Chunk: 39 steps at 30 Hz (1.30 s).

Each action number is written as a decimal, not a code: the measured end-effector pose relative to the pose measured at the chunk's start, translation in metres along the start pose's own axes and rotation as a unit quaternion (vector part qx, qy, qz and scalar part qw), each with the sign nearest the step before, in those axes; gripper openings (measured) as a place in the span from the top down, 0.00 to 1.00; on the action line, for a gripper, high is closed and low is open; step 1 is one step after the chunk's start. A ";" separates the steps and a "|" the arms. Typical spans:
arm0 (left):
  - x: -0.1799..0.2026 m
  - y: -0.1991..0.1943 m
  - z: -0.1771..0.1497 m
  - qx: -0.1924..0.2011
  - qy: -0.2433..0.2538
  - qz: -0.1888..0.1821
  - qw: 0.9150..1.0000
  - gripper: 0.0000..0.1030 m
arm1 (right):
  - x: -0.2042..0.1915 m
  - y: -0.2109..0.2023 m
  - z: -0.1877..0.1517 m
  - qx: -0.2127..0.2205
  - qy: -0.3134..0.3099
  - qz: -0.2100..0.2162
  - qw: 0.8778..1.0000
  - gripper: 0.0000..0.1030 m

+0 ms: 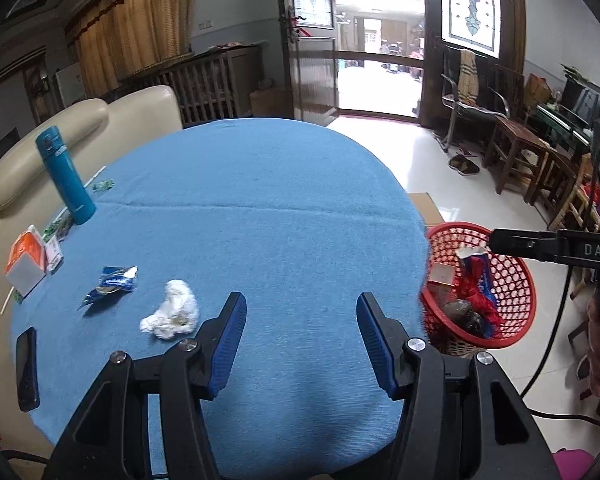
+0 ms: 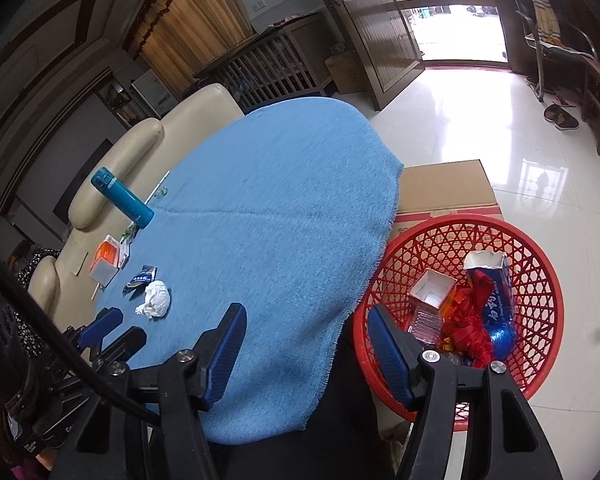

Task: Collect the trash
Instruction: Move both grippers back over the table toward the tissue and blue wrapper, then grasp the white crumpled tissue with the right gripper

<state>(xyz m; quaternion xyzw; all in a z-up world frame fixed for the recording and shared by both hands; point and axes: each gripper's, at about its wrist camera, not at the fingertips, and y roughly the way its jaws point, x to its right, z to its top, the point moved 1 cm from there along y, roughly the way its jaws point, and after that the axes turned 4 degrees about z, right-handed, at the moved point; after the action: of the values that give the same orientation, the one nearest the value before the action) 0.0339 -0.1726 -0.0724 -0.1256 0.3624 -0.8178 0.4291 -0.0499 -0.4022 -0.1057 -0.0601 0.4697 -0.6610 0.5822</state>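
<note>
A crumpled white tissue (image 1: 172, 316) lies on the blue tablecloth (image 1: 260, 220), just left of my open, empty left gripper (image 1: 300, 320). A torn blue wrapper (image 1: 114, 283) lies further left. Both show in the right wrist view, tissue (image 2: 155, 299) and wrapper (image 2: 140, 280). A red mesh basket (image 2: 532, 280) stands off the table's right edge and holds a toothpaste box, red plastic and small cartons. My right gripper (image 2: 306, 332) is open and empty, above the table edge and the basket's left rim. The basket also shows in the left wrist view (image 1: 516, 276).
A teal flask (image 1: 66, 176), an orange-and-white box (image 1: 26, 260) and a dark phone (image 1: 27, 368) sit along the table's left side. A cream sofa (image 1: 80, 128) lies behind. A cardboard box (image 2: 444, 188) stands behind the basket on the tiled floor.
</note>
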 end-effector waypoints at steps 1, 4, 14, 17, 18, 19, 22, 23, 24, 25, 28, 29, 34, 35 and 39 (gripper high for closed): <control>-0.008 -0.002 -0.002 0.002 -0.006 0.008 1.000 0.43 | -0.001 0.000 0.000 0.000 -0.001 0.001 1.000 0.34; -0.035 -0.009 -0.013 0.003 -0.026 0.039 0.999 0.43 | -0.007 0.004 0.000 -0.006 -0.004 0.011 1.000 0.34; -0.149 -0.047 -0.080 -0.017 -0.106 0.185 0.977 0.43 | -0.058 0.057 -0.007 -0.075 -0.042 0.054 0.995 0.34; -0.175 -0.052 -0.092 -0.025 -0.133 0.211 0.968 0.43 | -0.092 0.084 -0.007 -0.109 -0.068 0.072 0.989 0.35; -0.182 -0.054 -0.097 -0.025 -0.143 0.217 0.965 0.43 | -0.104 0.094 -0.007 -0.120 -0.076 0.078 0.987 0.34; -0.189 -0.054 -0.098 -0.025 -0.152 0.220 0.963 0.43 | -0.117 0.105 -0.007 -0.131 -0.085 0.085 0.984 0.35; -0.198 -0.057 -0.102 -0.023 -0.164 0.223 0.961 0.43 | -0.151 0.136 -0.008 -0.159 -0.104 0.092 0.977 0.35; -0.200 -0.058 -0.104 -0.023 -0.164 0.225 0.960 0.43 | -0.160 0.148 -0.007 -0.169 -0.101 0.097 0.976 0.35; -0.201 -0.058 -0.106 -0.023 -0.162 0.227 0.960 0.43 | -0.166 0.158 -0.007 -0.179 -0.093 0.102 0.974 0.35; -0.202 -0.058 -0.108 -0.024 -0.162 0.229 0.960 0.43 | -0.171 0.171 -0.005 -0.188 -0.071 0.102 0.974 0.35; -0.208 -0.058 -0.115 -0.030 -0.171 0.227 0.958 0.43 | -0.177 0.204 -0.003 -0.209 -0.025 0.105 0.972 0.35; -0.211 -0.057 -0.117 -0.033 -0.175 0.226 0.958 0.43 | -0.179 0.214 -0.002 -0.213 -0.012 0.104 0.971 0.34; -0.216 -0.054 -0.109 -0.034 -0.179 0.218 0.959 0.43 | -0.193 0.256 -0.004 -0.234 0.011 0.091 0.968 0.57; -0.217 -0.051 -0.104 -0.032 -0.177 0.212 0.960 0.43 | -0.197 0.259 -0.008 -0.242 0.003 0.089 0.966 0.69; -0.222 -0.027 -0.073 -0.030 -0.171 0.184 0.967 0.29 | -0.205 0.236 -0.014 -0.198 -0.071 0.068 0.975 0.75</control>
<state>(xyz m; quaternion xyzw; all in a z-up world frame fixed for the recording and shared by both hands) 0.1131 0.0484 -0.0819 -0.2077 0.3244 -0.6801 0.6238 0.1741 -0.1966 -0.1804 -0.1884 0.5517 -0.5078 0.6343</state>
